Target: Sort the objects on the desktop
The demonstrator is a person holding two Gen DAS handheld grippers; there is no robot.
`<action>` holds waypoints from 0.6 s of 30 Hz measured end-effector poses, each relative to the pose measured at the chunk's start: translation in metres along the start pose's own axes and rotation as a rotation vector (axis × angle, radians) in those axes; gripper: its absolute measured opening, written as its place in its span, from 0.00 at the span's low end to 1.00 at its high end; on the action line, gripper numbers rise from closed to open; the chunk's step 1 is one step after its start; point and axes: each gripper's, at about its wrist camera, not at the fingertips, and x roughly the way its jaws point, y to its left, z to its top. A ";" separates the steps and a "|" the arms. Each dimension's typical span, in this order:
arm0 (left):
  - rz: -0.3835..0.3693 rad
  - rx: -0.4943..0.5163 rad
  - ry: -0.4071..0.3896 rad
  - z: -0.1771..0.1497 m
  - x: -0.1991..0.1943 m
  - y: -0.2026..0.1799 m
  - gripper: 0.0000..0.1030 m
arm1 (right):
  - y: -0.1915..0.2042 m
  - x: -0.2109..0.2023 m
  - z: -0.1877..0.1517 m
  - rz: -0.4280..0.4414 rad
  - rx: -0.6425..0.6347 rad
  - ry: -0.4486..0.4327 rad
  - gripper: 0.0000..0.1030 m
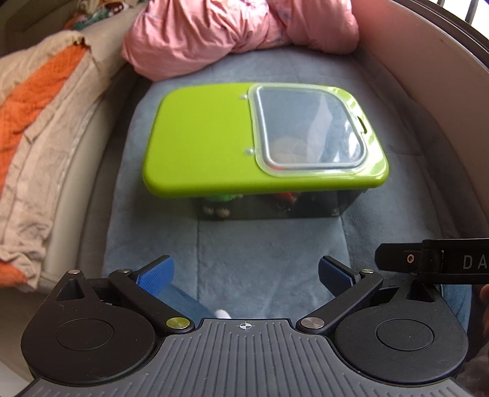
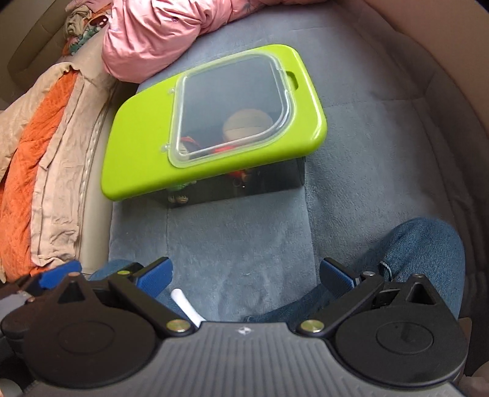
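A dark box with a lime-green lid (image 1: 201, 143) stands on the grey-blue cushion (image 1: 262, 244). The lid has a clear window flap (image 1: 308, 134), which is shut; small toys show dimly inside. The box also shows in the right wrist view (image 2: 143, 143), with a round tan object (image 2: 247, 123) under its window. My left gripper (image 1: 246, 273) is open and empty, short of the box. My right gripper (image 2: 246, 274) is open and empty, also short of the box. A white stick (image 2: 186, 305) lies on the cushion just under the right gripper.
A pink quilt (image 1: 232, 27) is bunched behind the box. Orange and beige clothes (image 1: 33, 122) lie on the left. The seat's curved beige side (image 1: 428, 91) rises at the right. The person's jeans-clad leg (image 2: 424, 250) is at the lower right. The right gripper's edge (image 1: 434, 259) shows at the right.
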 end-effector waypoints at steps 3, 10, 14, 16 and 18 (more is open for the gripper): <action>0.039 -0.013 -0.035 0.006 -0.010 0.009 1.00 | 0.010 -0.017 0.002 -0.074 -0.075 -0.068 1.00; -0.083 -0.162 -0.030 0.016 -0.027 0.042 1.00 | 0.019 -0.035 -0.002 -0.128 -0.132 -0.110 1.00; 0.011 -0.092 -0.065 0.017 -0.036 0.031 1.00 | 0.030 -0.045 -0.003 -0.127 -0.166 -0.126 1.00; -0.004 -0.091 -0.072 0.018 -0.040 0.029 1.00 | 0.035 -0.049 -0.004 -0.126 -0.182 -0.135 1.00; -0.007 -0.088 -0.081 0.018 -0.043 0.028 1.00 | 0.038 -0.052 -0.004 -0.133 -0.191 -0.144 1.00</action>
